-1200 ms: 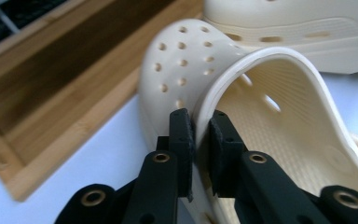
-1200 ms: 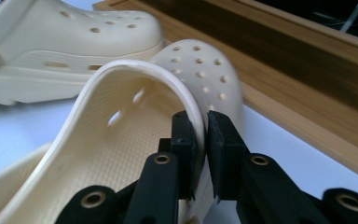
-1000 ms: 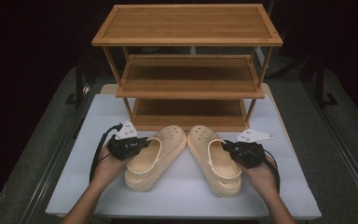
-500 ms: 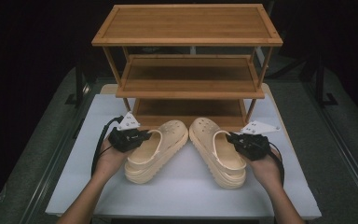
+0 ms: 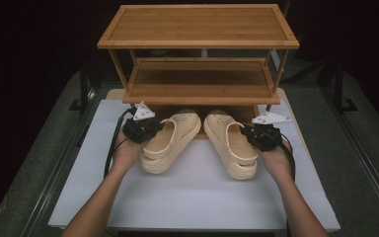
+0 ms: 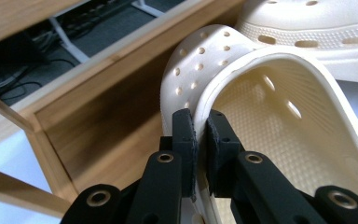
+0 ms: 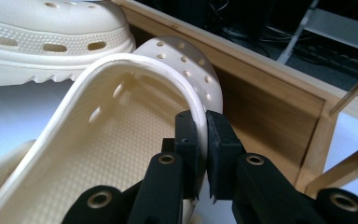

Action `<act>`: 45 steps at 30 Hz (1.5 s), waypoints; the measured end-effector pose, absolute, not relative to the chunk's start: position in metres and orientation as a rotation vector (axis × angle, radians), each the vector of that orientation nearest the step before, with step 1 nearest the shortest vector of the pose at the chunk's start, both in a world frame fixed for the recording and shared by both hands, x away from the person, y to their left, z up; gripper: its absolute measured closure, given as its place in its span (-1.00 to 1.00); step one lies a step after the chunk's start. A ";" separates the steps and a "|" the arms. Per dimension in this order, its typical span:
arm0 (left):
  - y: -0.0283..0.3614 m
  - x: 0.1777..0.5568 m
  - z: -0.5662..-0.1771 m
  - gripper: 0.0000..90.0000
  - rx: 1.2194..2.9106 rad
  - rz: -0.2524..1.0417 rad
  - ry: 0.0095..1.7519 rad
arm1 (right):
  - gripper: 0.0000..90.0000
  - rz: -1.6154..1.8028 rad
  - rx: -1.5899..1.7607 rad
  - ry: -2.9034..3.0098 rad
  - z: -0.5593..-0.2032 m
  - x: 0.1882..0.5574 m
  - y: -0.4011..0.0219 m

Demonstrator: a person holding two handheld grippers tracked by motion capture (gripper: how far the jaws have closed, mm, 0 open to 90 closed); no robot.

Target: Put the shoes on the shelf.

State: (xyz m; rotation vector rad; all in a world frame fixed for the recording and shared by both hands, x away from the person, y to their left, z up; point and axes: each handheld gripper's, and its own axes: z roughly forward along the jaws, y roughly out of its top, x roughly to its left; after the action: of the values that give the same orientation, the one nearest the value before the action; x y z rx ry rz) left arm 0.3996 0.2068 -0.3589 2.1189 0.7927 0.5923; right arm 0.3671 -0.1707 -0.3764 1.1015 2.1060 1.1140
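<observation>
High view first: two cream clogs are seen side by side on the white tabletop (image 5: 187,207), toes pointed at the wooden shoe rack (image 5: 197,29), and both toes are already tucked just under the edge of its lowest shelf. The left clog (image 5: 170,140) is gripped by the left tongs (image 5: 154,129) along its outer edge, and the right clog (image 5: 229,143) is gripped the same way by the right tongs (image 5: 246,133). A hand is wrapped round each tool from below, with the forearms coming up from the bottom edge.

In the left gripper view, the left tongs (image 6: 200,140) are shown nearly closed, with the rim of the clog (image 6: 261,107) pinched between the two black pads. The other clog can be made out in the top right corner there.

Same deal in the right gripper view: the right tongs (image 7: 199,140) are clamped tight on the curved rim of their clog (image 7: 121,121), and the rack's bottom board is seen right behind it.
</observation>
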 end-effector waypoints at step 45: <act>0.183 0.420 -0.376 0.02 2.098 0.530 0.812 | 0.33 1.151 1.176 2.081 -0.393 0.402 -0.149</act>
State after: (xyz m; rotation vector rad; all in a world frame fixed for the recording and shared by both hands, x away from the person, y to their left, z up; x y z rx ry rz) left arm 0.4201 0.1832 -0.3760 2.0984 0.8124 0.5295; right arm 0.4018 -0.1490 -0.3929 1.1761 2.0808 1.1511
